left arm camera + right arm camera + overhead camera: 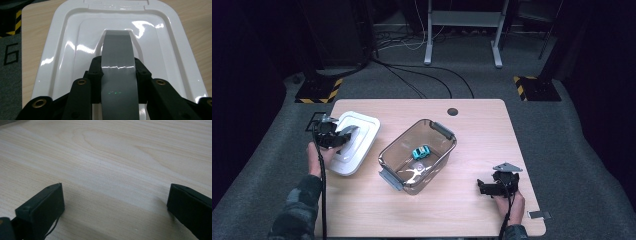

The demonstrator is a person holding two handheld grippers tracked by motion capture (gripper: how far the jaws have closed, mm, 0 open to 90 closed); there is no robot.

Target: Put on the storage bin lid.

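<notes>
black jaws of the left gripper (119,75) pinch the grey handle (119,62) on the white lid (354,142), left of the clear box (418,155); it looks light, stiff and slippery, while the right gripper (492,189) sits spread wide.

The white lid (354,142) is a glossy plastic rectangle with rounded corners, stepped ridges and a grey arched handle (117,67) along its middle. It lies flat, top side up, just left of the clear container (418,155), apart from it. The left claw (118,68) grips the handle on both sides.
</notes>
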